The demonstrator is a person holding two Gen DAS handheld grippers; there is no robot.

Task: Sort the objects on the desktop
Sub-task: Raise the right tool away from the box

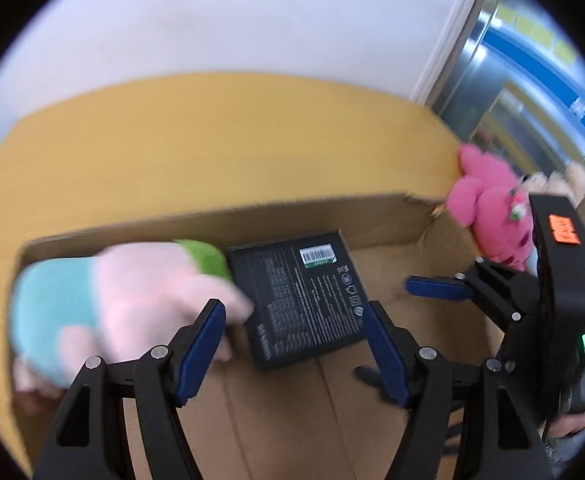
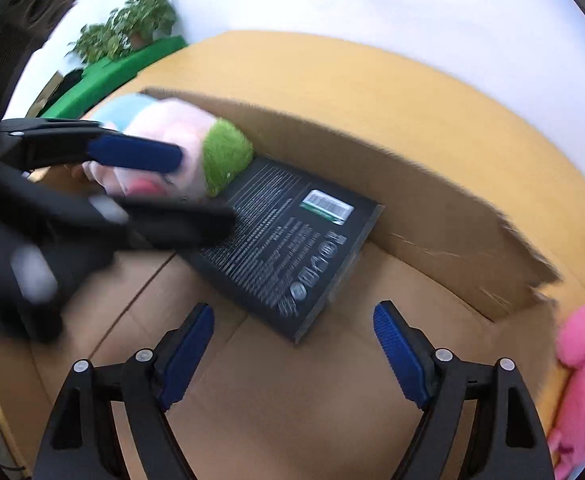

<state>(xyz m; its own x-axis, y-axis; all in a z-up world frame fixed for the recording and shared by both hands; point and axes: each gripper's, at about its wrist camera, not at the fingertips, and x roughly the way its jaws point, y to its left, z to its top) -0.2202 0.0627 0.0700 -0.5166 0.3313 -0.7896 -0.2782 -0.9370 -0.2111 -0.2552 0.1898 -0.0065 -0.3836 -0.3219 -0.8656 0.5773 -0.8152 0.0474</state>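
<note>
An open cardboard box (image 1: 324, 216) (image 2: 432, 216) stands on a yellow table (image 1: 212, 136). Inside lie a black flat package (image 1: 304, 300) (image 2: 292, 240) and a pastel plush toy in pink, light blue and green (image 1: 124, 296) (image 2: 172, 136). My left gripper (image 1: 294, 344) is open and empty over the box, between the plush and the package; it also shows in the right wrist view (image 2: 196, 188). My right gripper (image 2: 292, 344) is open and empty above the box floor; it also shows in the left wrist view (image 1: 424, 284).
A bright pink plush toy (image 1: 492, 216) (image 2: 584, 360) lies just outside the box's right end, with a beige plush (image 1: 564, 178) behind it. A potted plant (image 2: 128, 24) and a green surface (image 2: 112, 68) are beyond the table's left end. A white wall is behind.
</note>
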